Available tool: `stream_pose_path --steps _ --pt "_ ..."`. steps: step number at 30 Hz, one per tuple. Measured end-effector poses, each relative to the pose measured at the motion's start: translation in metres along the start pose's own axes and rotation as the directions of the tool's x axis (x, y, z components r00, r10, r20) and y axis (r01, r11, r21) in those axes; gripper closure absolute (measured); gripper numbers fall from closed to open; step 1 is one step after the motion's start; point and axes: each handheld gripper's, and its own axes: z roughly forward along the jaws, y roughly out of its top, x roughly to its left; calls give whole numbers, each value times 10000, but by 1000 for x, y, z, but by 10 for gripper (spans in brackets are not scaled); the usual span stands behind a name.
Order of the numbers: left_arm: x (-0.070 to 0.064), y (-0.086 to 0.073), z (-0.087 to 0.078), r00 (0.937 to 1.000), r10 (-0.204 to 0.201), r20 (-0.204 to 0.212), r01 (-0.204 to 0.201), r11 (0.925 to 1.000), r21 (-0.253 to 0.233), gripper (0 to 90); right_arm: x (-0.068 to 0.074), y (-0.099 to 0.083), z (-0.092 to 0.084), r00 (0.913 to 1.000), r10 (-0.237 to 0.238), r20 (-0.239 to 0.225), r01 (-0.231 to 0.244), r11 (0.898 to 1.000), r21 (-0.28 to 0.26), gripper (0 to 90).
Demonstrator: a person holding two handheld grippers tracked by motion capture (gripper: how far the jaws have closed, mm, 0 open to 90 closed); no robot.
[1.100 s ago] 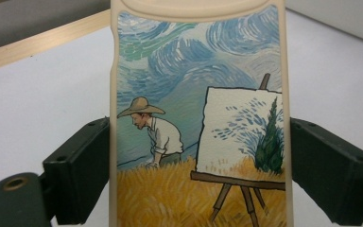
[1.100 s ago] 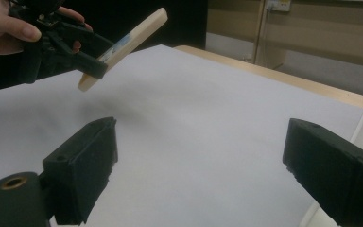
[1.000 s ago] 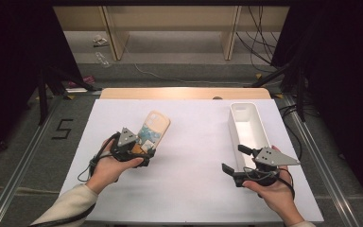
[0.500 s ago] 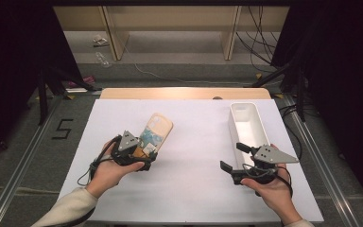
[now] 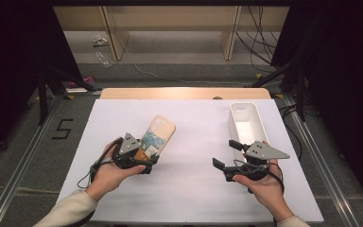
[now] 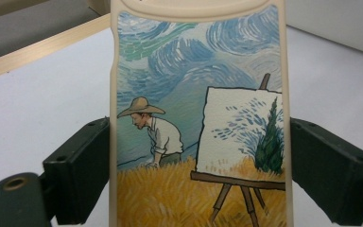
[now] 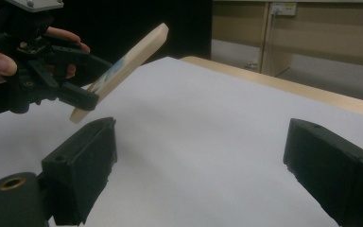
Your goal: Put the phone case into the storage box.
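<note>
A cream phone case (image 5: 159,133) printed with a painter in a straw hat at an easel is held in my left gripper (image 5: 146,154). In the left gripper view the two black jaws press on both long edges of the phone case (image 6: 198,94) near its lower end. The right gripper view shows the phone case (image 7: 132,56) tilted up off the white table, far end raised. My right gripper (image 5: 226,153) hovers over the right side of the table, pointing left, and my right gripper (image 7: 203,165) stands open with nothing between its jaws.
A long white bin (image 5: 244,105) stands empty at the back right, just beyond my right hand. A white sheet (image 5: 194,189) covers the table, and a wooden strip (image 5: 184,93) runs along its far edge. Shelving and cables lie on the floor behind.
</note>
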Motion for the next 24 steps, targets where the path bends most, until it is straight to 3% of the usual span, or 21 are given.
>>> stream_pose_path --steps 24 --pt "-12 1 1 9990 293 334 -291 9996 -66 116 6 12 26 9997 184 -163 -185 9998 -95 114"
